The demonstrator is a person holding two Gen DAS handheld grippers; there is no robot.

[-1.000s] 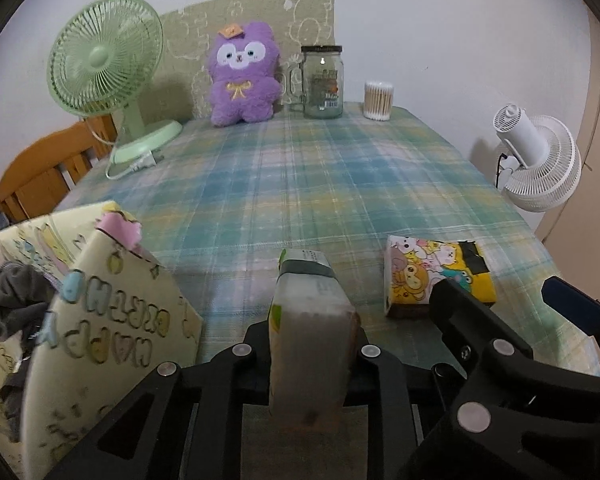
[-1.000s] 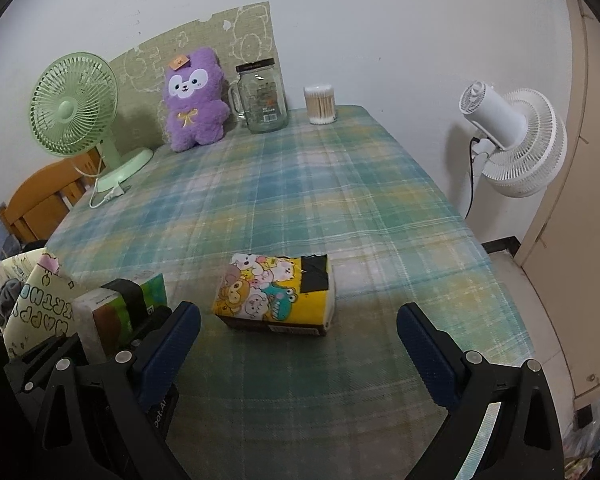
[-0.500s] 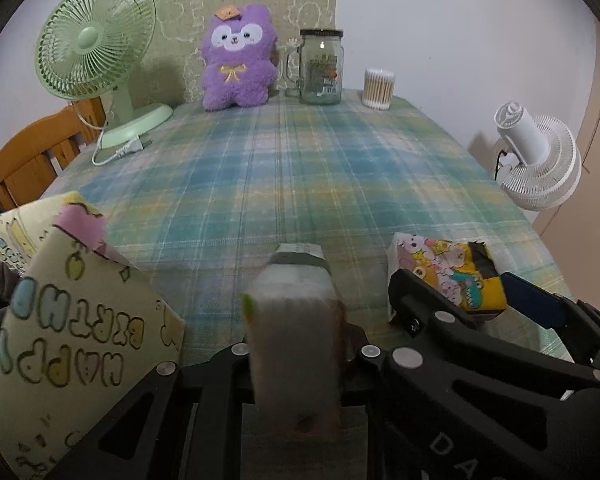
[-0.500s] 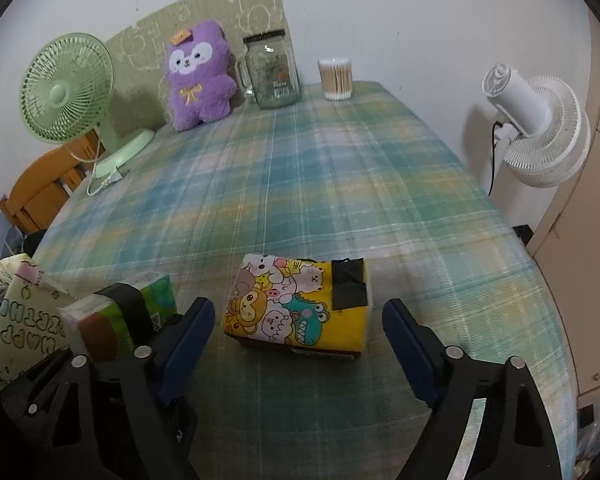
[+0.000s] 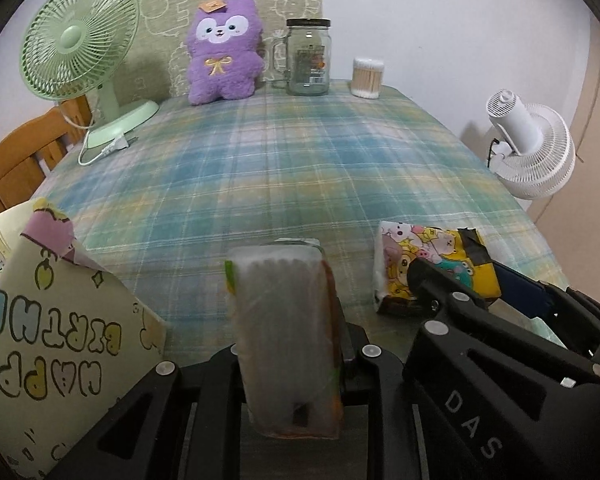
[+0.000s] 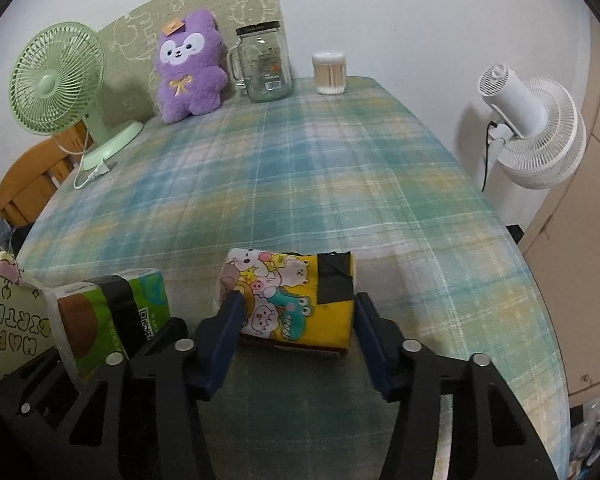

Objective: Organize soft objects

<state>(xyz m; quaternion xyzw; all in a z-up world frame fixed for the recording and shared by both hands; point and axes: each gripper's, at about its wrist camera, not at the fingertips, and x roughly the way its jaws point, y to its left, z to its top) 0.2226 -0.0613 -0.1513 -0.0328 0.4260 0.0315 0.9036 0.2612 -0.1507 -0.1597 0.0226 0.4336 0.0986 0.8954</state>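
The left gripper (image 5: pixel 286 344) clamps a green tissue pack (image 5: pixel 284 336), while the right gripper's (image 6: pixel 296 320) jaws, just closing, flank the yellow pack (image 6: pixel 296 300).

I read "HAPPY BIRTH", upside down, on the gift bag (image 5: pixel 56 344) near left, and "DAS" on the right gripper (image 5: pixel 474 294) arm.

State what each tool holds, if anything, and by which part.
The left tool clamps the green tissue pack across its narrow sides. The right tool has just been closing, its pads at the two ends of the cartoon tissue pack on the table.
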